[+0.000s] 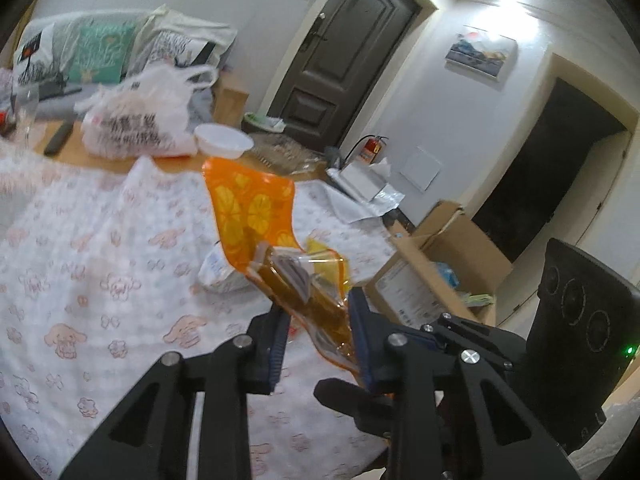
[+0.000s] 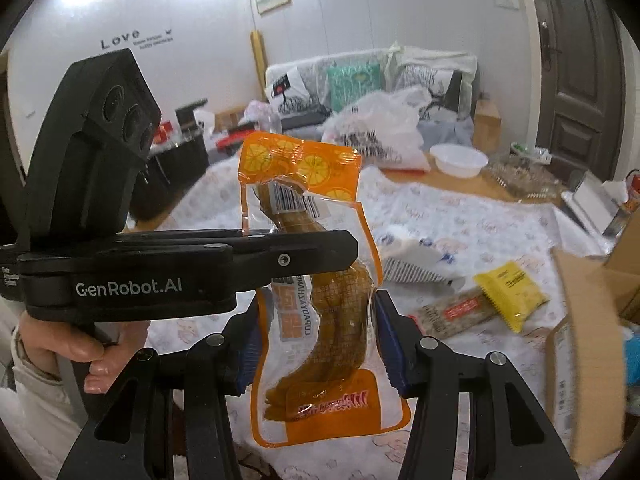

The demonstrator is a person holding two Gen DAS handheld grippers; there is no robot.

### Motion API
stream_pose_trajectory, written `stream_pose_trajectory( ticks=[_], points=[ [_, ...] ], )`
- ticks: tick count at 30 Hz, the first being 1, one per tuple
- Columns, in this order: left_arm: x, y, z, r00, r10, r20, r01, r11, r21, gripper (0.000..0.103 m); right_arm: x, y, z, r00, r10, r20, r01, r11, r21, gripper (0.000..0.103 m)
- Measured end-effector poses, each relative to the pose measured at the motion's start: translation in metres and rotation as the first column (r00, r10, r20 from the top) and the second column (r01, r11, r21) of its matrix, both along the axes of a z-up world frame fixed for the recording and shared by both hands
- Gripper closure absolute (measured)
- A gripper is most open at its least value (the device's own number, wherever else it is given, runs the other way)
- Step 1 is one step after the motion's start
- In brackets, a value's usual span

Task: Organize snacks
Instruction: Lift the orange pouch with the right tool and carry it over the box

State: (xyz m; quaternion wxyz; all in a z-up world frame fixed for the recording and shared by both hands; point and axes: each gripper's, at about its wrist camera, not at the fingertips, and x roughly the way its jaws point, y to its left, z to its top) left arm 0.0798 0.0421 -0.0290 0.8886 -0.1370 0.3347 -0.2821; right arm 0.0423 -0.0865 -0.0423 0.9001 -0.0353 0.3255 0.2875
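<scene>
Both tools pinched the pack [image 2: 316, 300], left tool [image 2: 344, 256] at its middle, right tool [image 2: 316, 344] lower, keeping it lifted off the worktop [image 2: 480, 224], box [image 2: 592, 360] at 3 o'clock.

The snack pouch [image 2: 316, 280] hangs above the tablecloth [image 2: 460, 216], between the right gripper [image 2: 316, 344] pads, with the left gripper [image 2: 256, 248] reaching in from nine o'clock. At three o'clock lie two packets [image 2: 508, 292] on the cloth, beside the cardboard box [image 2: 592, 360]. At one o'clock a bowl [image 2: 460, 162] sits right of the plastic bag [image 2: 380, 132].
</scene>
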Motion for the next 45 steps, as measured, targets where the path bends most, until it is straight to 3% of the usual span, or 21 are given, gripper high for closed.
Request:
stream_pose_trajectory(
  ticks=[7,11,19,25,30,45],
  points=[
    [-0.021,-0.051,0.051,0.993,-0.058,0.1,0.054,0.997,0.049,0.077,-0.027,-0.051,0.044,0.995,-0.026,0.095,0.021,0.998,0.053,0.057],
    [-0.03,-0.1,0.08,0.98,-0.123,0.156,0.11,0.99,0.089,0.077,-0.043,-0.093,0.065,0.987,-0.059,0.151,0.049,0.996,0.069,0.057],
    [-0.019,-0.196,0.103,0.955,-0.245,0.167,0.22,0.963,0.157,0.077,-0.051,-0.187,0.083,0.975,-0.129,0.182,0.119,0.991,0.064,0.057],
    [0.001,-0.258,0.093,0.948,-0.298,0.113,0.274,0.944,0.184,0.077,-0.04,-0.242,0.074,0.973,-0.174,0.155,0.169,0.985,0.04,0.057],
    [0.026,-0.287,0.073,0.949,-0.309,0.059,0.292,0.936,0.195,0.077,-0.021,-0.272,0.057,0.974,-0.195,0.118,0.193,0.981,0.025,0.057],
    [0.077,-0.323,0.025,0.956,-0.287,-0.055,0.291,0.919,0.265,0.076,0.022,-0.284,0.02,0.975,-0.218,0.044,0.219,0.976,-0.001,0.057]
  ],
)
